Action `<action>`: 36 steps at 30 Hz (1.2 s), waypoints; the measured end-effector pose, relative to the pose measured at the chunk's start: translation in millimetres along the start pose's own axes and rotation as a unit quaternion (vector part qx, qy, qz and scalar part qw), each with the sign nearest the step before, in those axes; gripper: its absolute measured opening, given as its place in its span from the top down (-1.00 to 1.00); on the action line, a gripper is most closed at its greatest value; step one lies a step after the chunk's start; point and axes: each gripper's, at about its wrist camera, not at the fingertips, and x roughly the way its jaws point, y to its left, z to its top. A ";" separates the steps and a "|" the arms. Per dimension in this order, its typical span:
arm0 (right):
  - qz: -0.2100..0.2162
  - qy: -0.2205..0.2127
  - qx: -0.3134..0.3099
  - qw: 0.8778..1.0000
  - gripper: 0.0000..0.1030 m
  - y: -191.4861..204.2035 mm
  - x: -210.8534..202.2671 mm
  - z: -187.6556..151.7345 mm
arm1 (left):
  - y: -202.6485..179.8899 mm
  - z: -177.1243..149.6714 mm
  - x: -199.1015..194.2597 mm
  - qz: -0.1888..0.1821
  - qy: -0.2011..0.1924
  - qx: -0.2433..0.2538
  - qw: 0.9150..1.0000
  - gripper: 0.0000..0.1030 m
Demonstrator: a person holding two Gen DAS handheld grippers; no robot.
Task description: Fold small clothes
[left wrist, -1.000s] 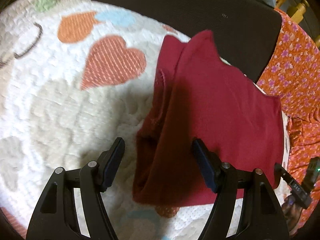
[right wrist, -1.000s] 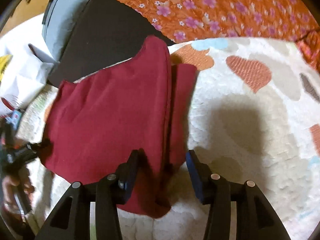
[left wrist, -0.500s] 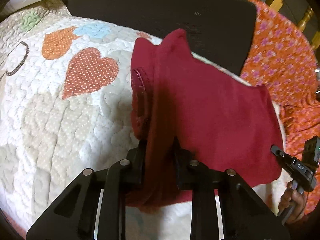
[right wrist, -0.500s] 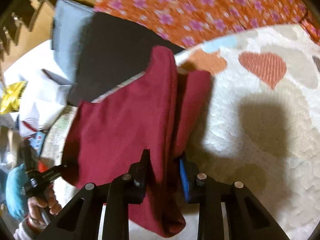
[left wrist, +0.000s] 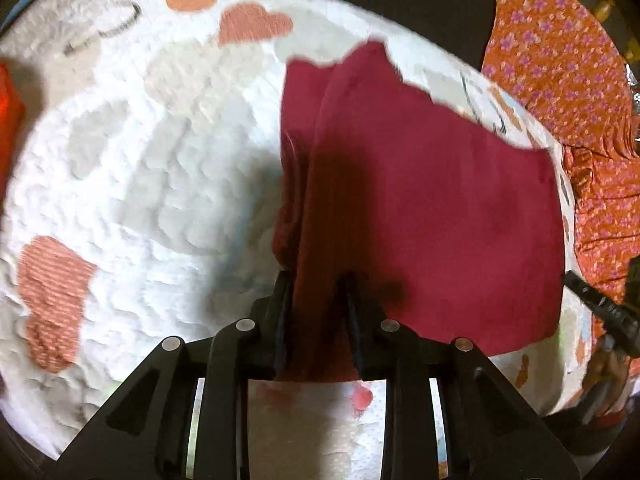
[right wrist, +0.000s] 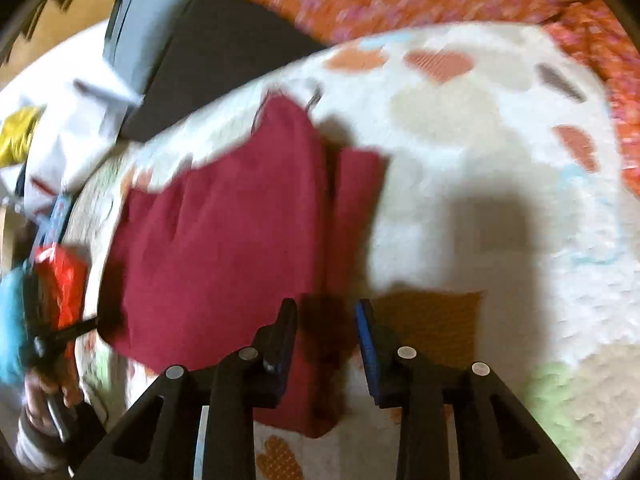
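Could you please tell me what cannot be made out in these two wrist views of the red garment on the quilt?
- Left wrist view: the red garment has its near edge hidden behind the left gripper, so the gripped part is unseen.
- Right wrist view: motion blur hides whether the right gripper presses the cloth.
- Both views: the garment type is unclear; the quilt is cut off by the frame edges.

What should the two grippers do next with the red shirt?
Probably carry the near edge of the red shirt over to its far edge. The left hand-held gripper pinches one near corner; the right hand-held gripper, jaws opening slightly, has the other corner between them, above the quilt.
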 end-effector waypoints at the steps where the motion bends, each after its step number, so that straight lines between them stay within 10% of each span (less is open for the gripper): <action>1: 0.019 -0.018 -0.005 1.000 0.44 6.0 -9.7 4.6 | -0.8 1.8 -7.7 0.009 -0.018 0.001 1.000 0.55; 6: 0.005 -0.044 -0.063 0.997 0.44 46.8 -5.2 16.2 | -8.3 21.3 -28.8 -0.001 -0.071 -0.009 0.997 0.18; 27: -0.108 -0.017 -0.045 0.993 0.44 25.4 130.4 81.0 | -4.6 105.4 69.2 0.024 -0.047 -0.037 0.998 0.16; 36: -0.100 -0.016 -0.065 0.993 0.41 42.9 105.0 73.2 | 4.1 106.1 59.7 0.004 -0.052 -0.071 0.996 0.15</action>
